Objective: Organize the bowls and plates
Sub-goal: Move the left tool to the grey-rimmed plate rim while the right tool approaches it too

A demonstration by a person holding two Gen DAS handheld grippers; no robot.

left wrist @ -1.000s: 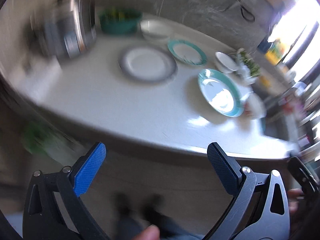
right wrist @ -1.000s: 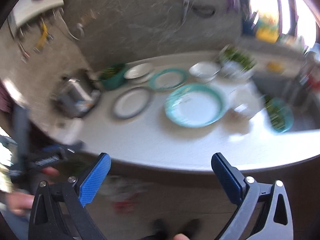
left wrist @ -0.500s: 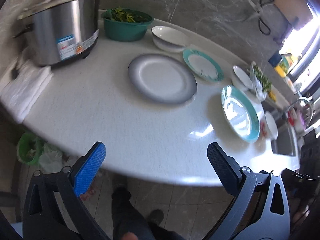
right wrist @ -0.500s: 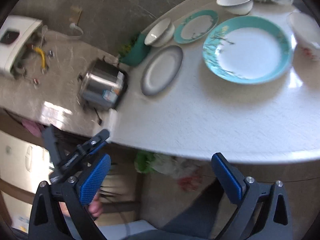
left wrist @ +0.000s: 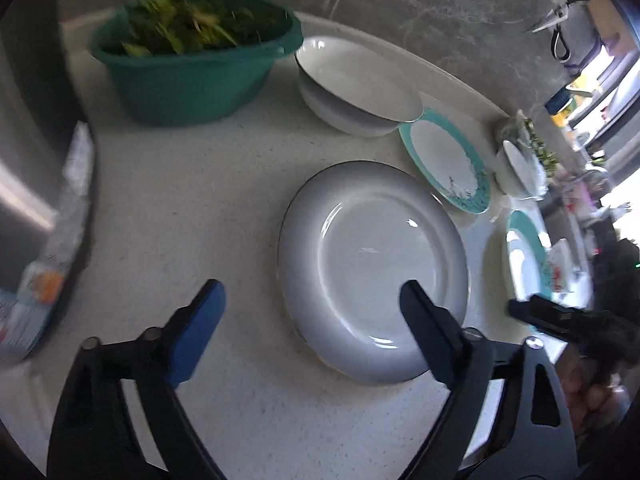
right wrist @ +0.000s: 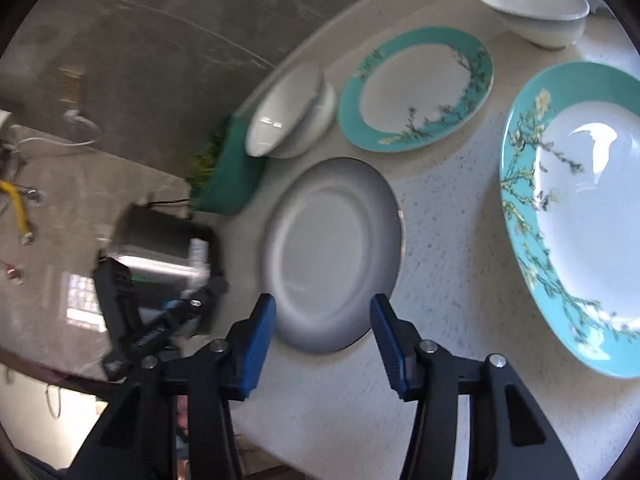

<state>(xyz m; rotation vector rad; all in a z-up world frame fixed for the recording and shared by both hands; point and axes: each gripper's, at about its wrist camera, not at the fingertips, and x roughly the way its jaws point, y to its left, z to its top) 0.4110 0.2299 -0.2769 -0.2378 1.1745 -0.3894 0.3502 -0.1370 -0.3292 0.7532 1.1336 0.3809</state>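
A grey-rimmed plate (left wrist: 372,268) lies on the white counter (left wrist: 192,208); it also shows in the right wrist view (right wrist: 332,252). My left gripper (left wrist: 312,300) is open and empty, its right finger over the plate's near edge. My right gripper (right wrist: 322,314) is open and empty, just before the plate's near rim. A small teal-rimmed plate (right wrist: 416,88), a large teal-rimmed plate (right wrist: 580,216), a white bowl (right wrist: 288,112) and a second white bowl (right wrist: 532,4) lie around it.
A green basin of greens (left wrist: 192,64) stands at the back left. A steel cooker (left wrist: 36,184) stands at the left edge. The stone wall (left wrist: 400,0) rises behind the counter. The other gripper (right wrist: 160,316) shows at the left of the right wrist view.
Both grippers have moved in over the counter toward the grey-rimmed plate, which now looks much larger. The right gripper's jaws have narrowed.
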